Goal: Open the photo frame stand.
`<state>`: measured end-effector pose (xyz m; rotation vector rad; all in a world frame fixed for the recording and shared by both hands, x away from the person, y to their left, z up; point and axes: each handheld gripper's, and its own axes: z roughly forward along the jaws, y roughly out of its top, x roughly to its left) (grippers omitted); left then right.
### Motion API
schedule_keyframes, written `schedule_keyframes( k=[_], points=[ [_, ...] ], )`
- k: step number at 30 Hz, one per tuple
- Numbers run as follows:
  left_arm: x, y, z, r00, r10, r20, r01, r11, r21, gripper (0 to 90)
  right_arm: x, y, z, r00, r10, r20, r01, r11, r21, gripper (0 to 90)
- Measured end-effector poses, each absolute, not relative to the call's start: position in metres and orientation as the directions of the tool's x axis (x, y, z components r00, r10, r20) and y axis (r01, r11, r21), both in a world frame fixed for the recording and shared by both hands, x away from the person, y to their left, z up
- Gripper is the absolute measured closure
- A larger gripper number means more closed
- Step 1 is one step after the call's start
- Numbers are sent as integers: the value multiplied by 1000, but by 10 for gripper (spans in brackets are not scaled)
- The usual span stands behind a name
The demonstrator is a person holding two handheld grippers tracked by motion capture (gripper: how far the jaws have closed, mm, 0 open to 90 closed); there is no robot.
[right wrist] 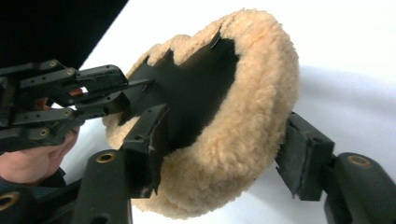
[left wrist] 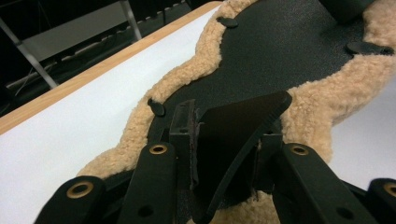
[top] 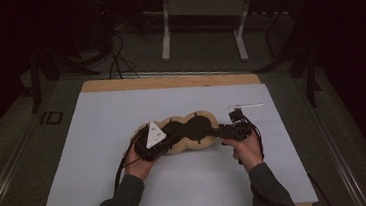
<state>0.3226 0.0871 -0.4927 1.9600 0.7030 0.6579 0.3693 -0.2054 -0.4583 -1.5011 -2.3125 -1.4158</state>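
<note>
Fleece-edged black pad (top: 188, 131) lies mid-table, left gripper (left wrist: 219, 158) pinching its left-end tab, right gripper (right wrist: 224, 154) straddling the lifted right end, jaws wide; uneven pull could slip the tab free.

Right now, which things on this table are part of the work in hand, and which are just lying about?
In the job:
- fleece-edged black pad, lying on the white sheet
- left gripper, fingers shut on a black tab of the pad
- right gripper, fingers astride the pad's fleecy end, one on each side

Lying about:
- thin white stick, past the right gripper
- white sheet over the wooden table
</note>
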Motion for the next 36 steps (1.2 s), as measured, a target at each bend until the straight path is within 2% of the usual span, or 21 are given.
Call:
schedule_keyframes(
  k=[11,17,25,33,36],
  points=[
    [314,91,-488,706,690,156,223,-426,877,564,366,-202,-449,-568,684,458,716,136,685,478],
    [309,92,-491,695,694,188,216,-450,867,497,365,-200,-446,-587,679,441,700,152,697,517],
    [307,97,-493,706,695,140,250,-428,868,398,365,-199,-444,-591,681,431,696,162,699,538],
    [298,106,-495,714,689,124,239,-407,882,388,365,-199,-444,-589,686,427,696,163,699,550],
    [295,112,-494,725,683,91,252,-386,887,388,365,-199,-444,-589,688,424,697,167,698,551]
  ],
)
